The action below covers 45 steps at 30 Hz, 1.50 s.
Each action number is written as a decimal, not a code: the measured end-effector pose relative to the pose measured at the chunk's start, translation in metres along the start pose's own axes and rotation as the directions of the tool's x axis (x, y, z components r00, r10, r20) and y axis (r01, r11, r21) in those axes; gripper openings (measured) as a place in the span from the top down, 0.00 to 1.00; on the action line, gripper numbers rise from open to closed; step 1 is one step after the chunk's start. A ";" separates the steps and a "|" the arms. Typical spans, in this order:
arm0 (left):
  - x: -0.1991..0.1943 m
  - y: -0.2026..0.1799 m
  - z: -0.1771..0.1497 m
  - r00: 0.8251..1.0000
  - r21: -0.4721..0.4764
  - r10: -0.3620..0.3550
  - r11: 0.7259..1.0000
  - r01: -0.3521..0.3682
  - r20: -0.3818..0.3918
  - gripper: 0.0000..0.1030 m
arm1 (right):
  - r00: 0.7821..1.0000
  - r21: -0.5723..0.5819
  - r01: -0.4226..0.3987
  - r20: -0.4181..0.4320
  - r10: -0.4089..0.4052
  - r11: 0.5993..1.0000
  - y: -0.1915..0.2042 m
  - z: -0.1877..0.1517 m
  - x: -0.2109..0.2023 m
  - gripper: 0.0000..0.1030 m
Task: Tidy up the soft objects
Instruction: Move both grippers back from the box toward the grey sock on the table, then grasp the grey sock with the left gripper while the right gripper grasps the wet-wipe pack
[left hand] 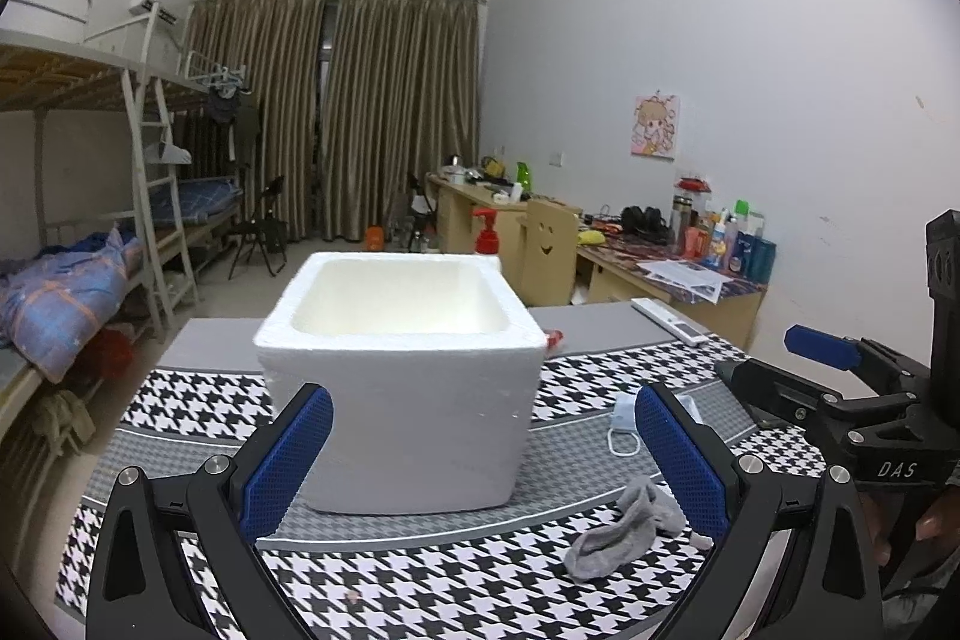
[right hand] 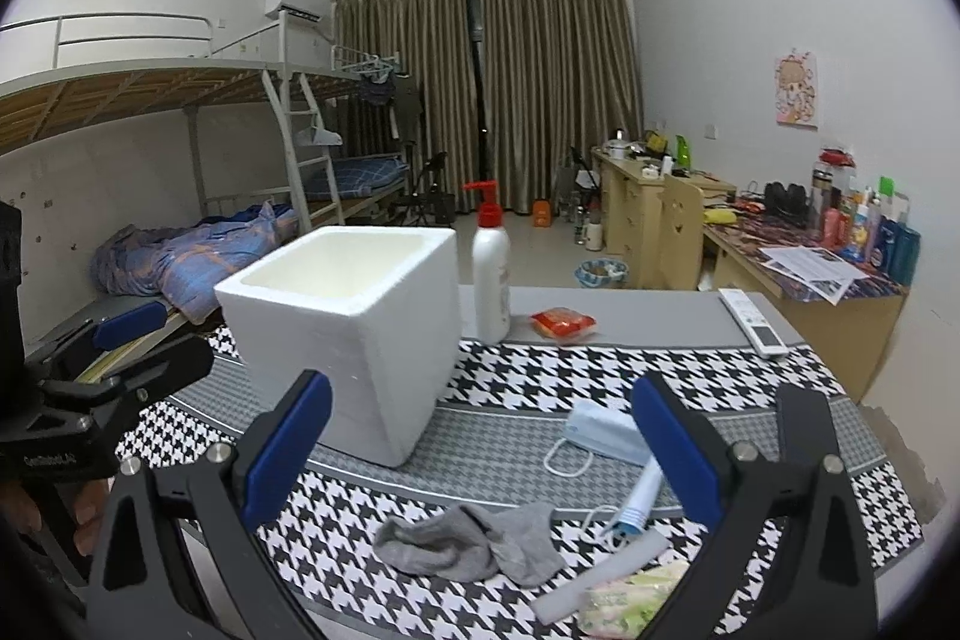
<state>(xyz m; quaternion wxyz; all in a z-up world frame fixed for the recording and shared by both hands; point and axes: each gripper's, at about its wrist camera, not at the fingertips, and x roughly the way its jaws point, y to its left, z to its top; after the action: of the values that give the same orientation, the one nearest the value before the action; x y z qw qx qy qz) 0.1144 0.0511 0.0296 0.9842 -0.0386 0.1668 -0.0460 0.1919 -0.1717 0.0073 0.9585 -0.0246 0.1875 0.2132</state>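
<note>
The left gripper [left hand: 483,460] blocks the lower front wall of the white foam box [left hand: 402,388]; its blue ribbed pads stand wide apart and hold nothing. The right gripper [right hand: 480,451] is likewise spread with nothing between its fingers, and its right finger covers one end of the pale blue face mask [right hand: 603,433]. The box floor is hidden below the rim in both views, so I cannot tell whether anything lies at the bottom; the inner walls that show are bare and smooth, cream-white, while the outside is grainy and tapers downward. The grey sock [right hand: 474,547], crumpled soft knit, lies on the houndstooth cloth [right hand: 540,376] near the box, apart from it. Just beside the sock, a white tube with a blue end [right hand: 639,499] rests across a mask loop. A greenish soft packet [right hand: 630,595] is cut off by the lower frame edge; its print is unreadable. Behind the box: a white pump bottle with red head [right hand: 491,274], a red snack packet [right hand: 563,325] and a white remote [right hand: 753,322].
</note>
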 end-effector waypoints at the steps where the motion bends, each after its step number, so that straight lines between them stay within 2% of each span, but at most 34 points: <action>1: 0.002 -0.003 -0.001 1.000 0.004 -0.004 1.000 0.004 -0.001 0.02 | 1.000 0.000 0.009 -0.003 -0.009 1.000 -0.002 -0.002 -0.001 0.01; 8: 0.010 -0.024 -0.009 0.999 0.046 -0.043 0.998 0.043 -0.014 0.02 | 0.998 0.021 0.060 -0.026 -0.060 0.998 -0.015 -0.011 -0.003 0.01; 21: 0.026 -0.047 -0.017 0.994 0.058 -0.093 0.994 0.096 -0.063 0.02 | 0.991 0.030 0.132 -0.040 -0.131 0.991 -0.036 -0.023 -0.013 0.01; 29: 0.038 -0.057 -0.024 0.986 0.064 -0.127 0.989 0.134 -0.109 0.01 | 0.988 0.068 0.145 -0.067 -0.141 0.987 -0.050 -0.034 -0.012 0.01; 45: 0.065 -0.072 -0.041 0.971 0.070 -0.132 0.986 0.149 -0.201 0.01 | 0.975 0.086 0.189 -0.135 -0.177 0.978 -0.069 -0.057 -0.004 0.01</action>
<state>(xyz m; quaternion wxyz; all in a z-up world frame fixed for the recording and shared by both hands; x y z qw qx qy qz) 0.1565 -0.0299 -0.0236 0.9580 -0.0041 0.2574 -0.1262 0.1971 -0.2430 -0.0461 0.9603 -0.0081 0.2551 0.1124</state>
